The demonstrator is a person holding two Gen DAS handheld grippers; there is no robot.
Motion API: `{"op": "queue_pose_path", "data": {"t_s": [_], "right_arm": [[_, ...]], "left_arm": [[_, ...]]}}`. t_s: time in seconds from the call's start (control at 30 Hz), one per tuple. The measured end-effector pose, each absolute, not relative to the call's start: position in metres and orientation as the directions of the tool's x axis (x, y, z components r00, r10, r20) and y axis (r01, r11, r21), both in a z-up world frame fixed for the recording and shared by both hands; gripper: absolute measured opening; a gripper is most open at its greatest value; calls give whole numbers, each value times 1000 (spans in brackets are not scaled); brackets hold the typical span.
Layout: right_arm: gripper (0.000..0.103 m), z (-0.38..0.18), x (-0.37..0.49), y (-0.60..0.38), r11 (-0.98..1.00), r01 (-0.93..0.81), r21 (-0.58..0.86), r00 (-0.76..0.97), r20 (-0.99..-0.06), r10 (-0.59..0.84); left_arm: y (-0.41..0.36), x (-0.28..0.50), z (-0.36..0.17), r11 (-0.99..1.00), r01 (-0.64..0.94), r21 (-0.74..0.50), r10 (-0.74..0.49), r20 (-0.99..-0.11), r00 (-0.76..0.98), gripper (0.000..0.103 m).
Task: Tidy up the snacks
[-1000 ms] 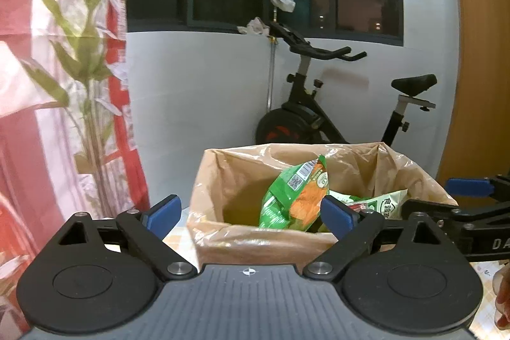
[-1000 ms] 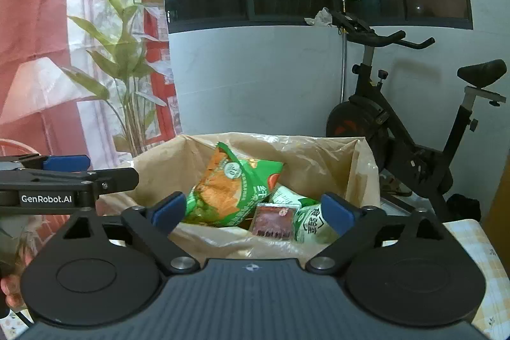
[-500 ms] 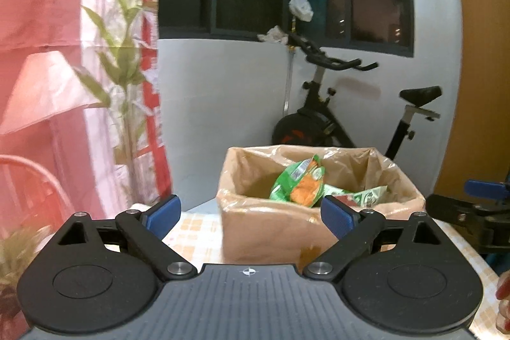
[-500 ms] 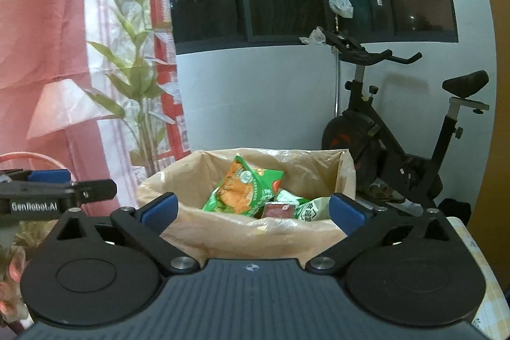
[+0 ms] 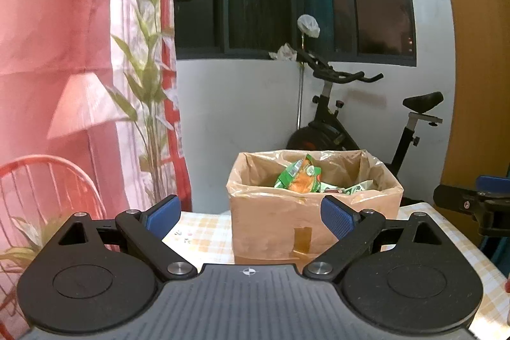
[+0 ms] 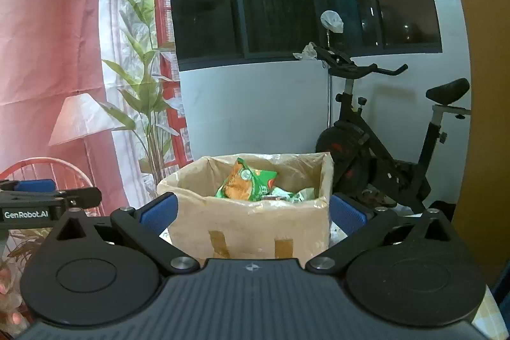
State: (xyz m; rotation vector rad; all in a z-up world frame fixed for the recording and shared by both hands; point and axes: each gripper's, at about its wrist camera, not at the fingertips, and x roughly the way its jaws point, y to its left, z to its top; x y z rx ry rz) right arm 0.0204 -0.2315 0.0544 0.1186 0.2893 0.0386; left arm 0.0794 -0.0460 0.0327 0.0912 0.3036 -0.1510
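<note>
Checked table (image 5: 204,241), box (image 5: 314,222) now farther, both claws wide, empty.

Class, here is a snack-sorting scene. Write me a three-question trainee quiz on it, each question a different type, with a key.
1. True or false: the left tool holds a snack.
2. Where is the green-and-orange snack bag? A) on the tablecloth B) inside the lined cardboard box C) on the exercise bike
3. Fill in: both tools' jaws stand ____.

Key: 1 false; it is empty. 2 B. 3 open; the right tool is empty too.
</note>
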Motion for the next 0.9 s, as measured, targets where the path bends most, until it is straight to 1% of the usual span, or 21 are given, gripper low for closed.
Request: {"op": "queue_pose_path", "data": {"t_s": [0.27, 0.7, 0.9], "right_arm": [[103, 51, 10, -230, 995, -15, 99, 956, -290, 43], [103, 50, 9, -222, 997, -23, 67, 958, -283, 41], [103, 49, 7, -221, 998, -27, 64, 958, -282, 44]], "left_arm": [[-48, 69, 34, 984, 163, 76, -136, -280, 950, 96], [-45, 64, 34, 991, 120, 63, -99, -277, 956, 96], [-44, 62, 34, 992, 115, 51, -96, -273, 957, 98]]}}
